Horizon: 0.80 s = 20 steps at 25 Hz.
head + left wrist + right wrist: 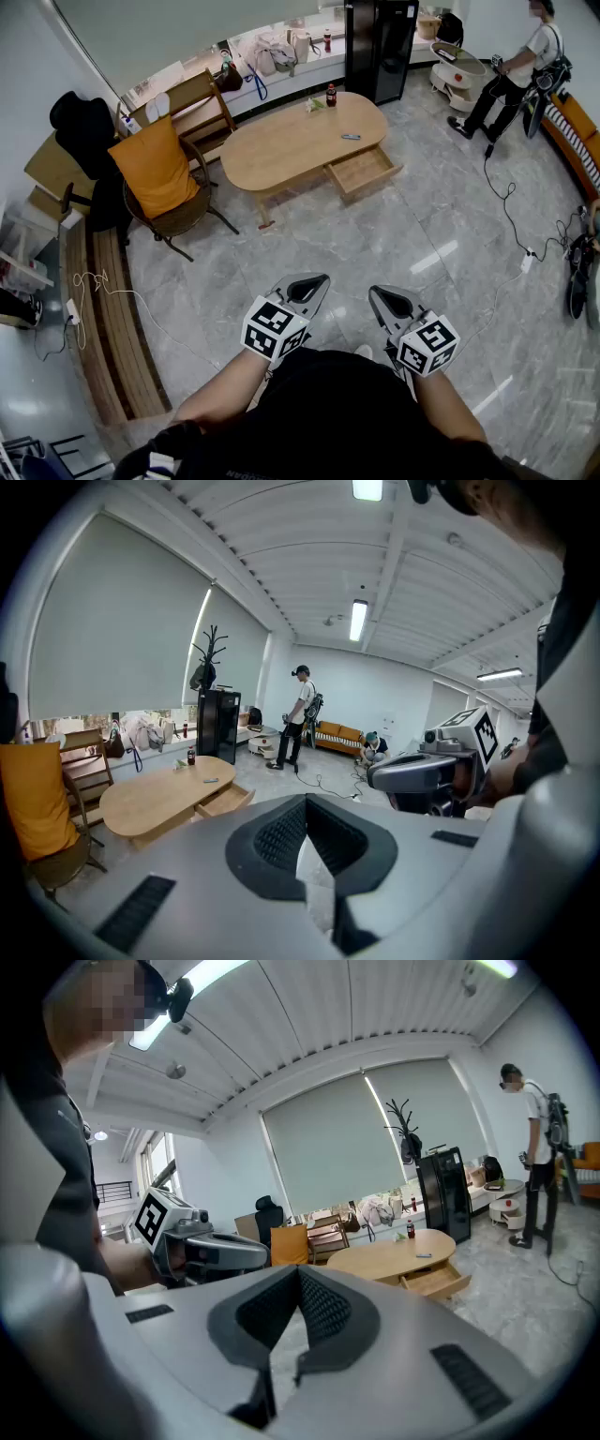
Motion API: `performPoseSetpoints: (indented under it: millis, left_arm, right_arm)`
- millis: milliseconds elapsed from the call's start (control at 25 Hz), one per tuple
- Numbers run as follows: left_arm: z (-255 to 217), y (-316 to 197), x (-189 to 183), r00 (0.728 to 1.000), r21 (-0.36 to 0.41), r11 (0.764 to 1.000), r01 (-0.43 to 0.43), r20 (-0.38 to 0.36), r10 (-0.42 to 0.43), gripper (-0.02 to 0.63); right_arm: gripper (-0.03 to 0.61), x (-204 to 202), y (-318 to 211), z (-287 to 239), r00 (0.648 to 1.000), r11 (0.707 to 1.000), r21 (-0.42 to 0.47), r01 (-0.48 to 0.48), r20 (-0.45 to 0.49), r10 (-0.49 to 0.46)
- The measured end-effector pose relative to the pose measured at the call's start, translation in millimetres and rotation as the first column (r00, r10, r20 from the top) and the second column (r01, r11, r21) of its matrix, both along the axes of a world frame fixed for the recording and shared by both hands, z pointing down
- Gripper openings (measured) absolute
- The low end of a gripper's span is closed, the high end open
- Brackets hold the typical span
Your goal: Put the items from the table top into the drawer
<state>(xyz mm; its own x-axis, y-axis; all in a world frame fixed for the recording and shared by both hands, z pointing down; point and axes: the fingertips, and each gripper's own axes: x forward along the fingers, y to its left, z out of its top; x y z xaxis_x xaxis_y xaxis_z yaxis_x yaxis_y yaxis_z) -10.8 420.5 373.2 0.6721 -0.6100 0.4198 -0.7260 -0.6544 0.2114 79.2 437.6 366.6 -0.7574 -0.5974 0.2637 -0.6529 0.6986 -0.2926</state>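
Observation:
An oval wooden table [291, 145] stands far ahead of me across the room, with its drawer [361, 170] pulled open on the near right side. On the top are a cola bottle [331, 95], a small green item [316, 105] and a flat grey item [351, 137]. My left gripper [314, 284] and right gripper [382, 298] are held side by side close to my body, far from the table. Both are shut with nothing between the jaws. The left gripper view shows the table [150, 799] and drawer [225, 801] at its left; the right gripper view shows the table [394, 1258] at its right.
A chair with an orange cushion [157, 169] stands left of the table. A black cabinet [380, 47] is behind it. A person [511, 75] stands at the far right. Cables [511, 216] trail over the grey tiled floor [309, 244] on the right. A wooden bench [112, 319] runs along the left wall.

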Motion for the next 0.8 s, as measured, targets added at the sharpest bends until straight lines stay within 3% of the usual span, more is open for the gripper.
performPoseSetpoints:
  millis: [360,560,800]
  left_arm:
    - [-4,-8,-10,1.000,0.009,1.000,0.009,-0.016,-0.009,0.002]
    - [-2,-12,-22,0.999,0.005,1.000,0.026,-0.035,-0.026,0.002]
    - [2,-16,-43,0.998,-0.021,1.000,0.015,-0.061,-0.016,0.002]
  right_arm:
    - [0.002,-9,-6,2,1.000,1.000,-0.005,0.010,-0.013,-0.010]
    - [0.003,-18,-7,-1,0.999,1.000,-0.023,0.018,0.038,-0.017]
    - [0.005,-43,-19,7,0.999,1.000,-0.026,-0.004,-0.054,0.003]
